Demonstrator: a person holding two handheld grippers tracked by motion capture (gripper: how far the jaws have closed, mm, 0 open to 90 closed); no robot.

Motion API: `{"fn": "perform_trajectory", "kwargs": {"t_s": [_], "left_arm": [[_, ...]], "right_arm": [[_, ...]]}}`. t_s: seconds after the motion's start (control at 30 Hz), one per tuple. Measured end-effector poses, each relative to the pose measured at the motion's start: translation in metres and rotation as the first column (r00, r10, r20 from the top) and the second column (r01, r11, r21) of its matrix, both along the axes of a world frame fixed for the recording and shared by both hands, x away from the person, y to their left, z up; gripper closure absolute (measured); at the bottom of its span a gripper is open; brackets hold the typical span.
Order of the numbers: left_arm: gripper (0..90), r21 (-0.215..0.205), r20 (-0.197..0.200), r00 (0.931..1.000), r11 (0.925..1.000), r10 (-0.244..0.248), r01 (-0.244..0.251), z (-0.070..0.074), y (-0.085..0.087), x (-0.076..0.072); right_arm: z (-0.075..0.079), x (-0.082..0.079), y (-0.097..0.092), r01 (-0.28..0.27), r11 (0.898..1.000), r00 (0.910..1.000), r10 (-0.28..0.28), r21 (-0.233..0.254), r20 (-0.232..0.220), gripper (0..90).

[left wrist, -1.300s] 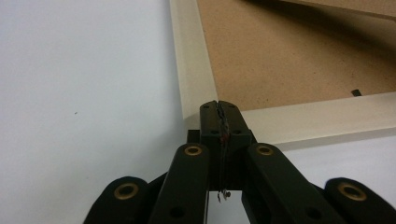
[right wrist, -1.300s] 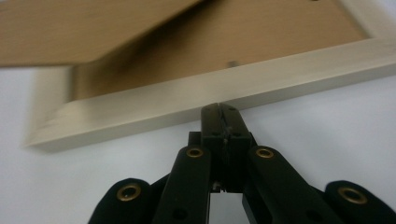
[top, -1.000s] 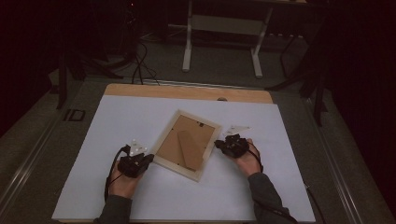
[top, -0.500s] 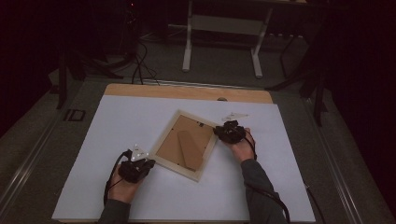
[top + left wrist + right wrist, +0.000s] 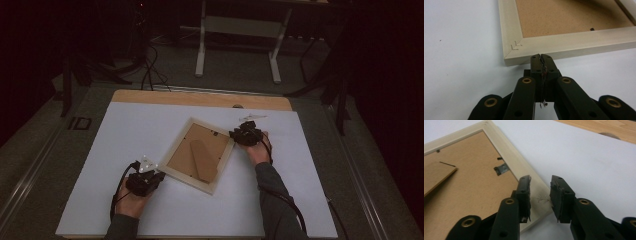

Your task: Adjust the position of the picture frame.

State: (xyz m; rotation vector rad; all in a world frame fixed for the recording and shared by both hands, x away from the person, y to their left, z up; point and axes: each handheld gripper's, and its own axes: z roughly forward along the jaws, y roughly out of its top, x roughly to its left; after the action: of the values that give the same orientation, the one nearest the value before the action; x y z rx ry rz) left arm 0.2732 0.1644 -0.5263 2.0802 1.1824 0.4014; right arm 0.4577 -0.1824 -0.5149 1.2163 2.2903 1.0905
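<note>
A pale wooden picture frame (image 5: 176, 176) lies face down and askew in the middle of the white table, its brown backing board (image 5: 192, 150) and folded easel stand (image 5: 202, 160) facing up. My left gripper (image 5: 159, 175) is shut and empty, its tip (image 5: 541, 56) at the frame's near rim (image 5: 579, 41) beside a corner. My right gripper (image 5: 239, 135) stands open at the frame's right corner; in the right gripper view its jaws (image 5: 541, 180) straddle the rim (image 5: 509, 166) there. A small metal tab (image 5: 501, 169) holds the backing board (image 5: 469, 185).
A white sheet (image 5: 125, 130) covers the table, with a bare wooden strip (image 5: 200, 99) along the far edge. Beyond it are a metal stand (image 5: 240, 25) and cables (image 5: 147, 65) on the dark floor. A cable trails from each gripper towards the person.
My right gripper has moved away from the person along the frame's right edge to its right corner. My left gripper has drawn back slightly and then stayed put.
</note>
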Motion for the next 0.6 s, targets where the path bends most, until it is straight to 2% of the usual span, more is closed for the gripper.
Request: {"fn": "perform_trajectory", "kwargs": {"t_s": [0.2,0.33,0.5,0.6], "left_arm": [[89.9,0.015,-0.003,0.9999,0.9998,-0.01,0.01,-0.001,-0.003,0.0],[90.0,0.017,-0.002,1.0,0.9998,-0.009,0.009,-0.001,-0.003,0.0],[90.0,0.025,-0.007,0.9999,0.9996,-0.011,0.011,-0.002,-0.003,0.001],[90.0,0.031,-0.006,0.9999,0.9995,-0.008,0.009,-0.003,-0.005,0.001]], "right_arm": [[-0.002,0.006,0.003,-0.003,1.0,0.9999,0.003,0.002,-0.015,65.0],[-0.003,0.009,0.006,-0.02,0.999,0.9995,0.019,-0.03,-0.025,60.9],[-0.004,0.011,0.004,-0.027,1.0,0.9989,0.027,-0.009,-0.037,60.2],[-0.004,0.011,0.005,-0.036,0.999,0.9989,0.035,-0.029,-0.033,60.0]]}}
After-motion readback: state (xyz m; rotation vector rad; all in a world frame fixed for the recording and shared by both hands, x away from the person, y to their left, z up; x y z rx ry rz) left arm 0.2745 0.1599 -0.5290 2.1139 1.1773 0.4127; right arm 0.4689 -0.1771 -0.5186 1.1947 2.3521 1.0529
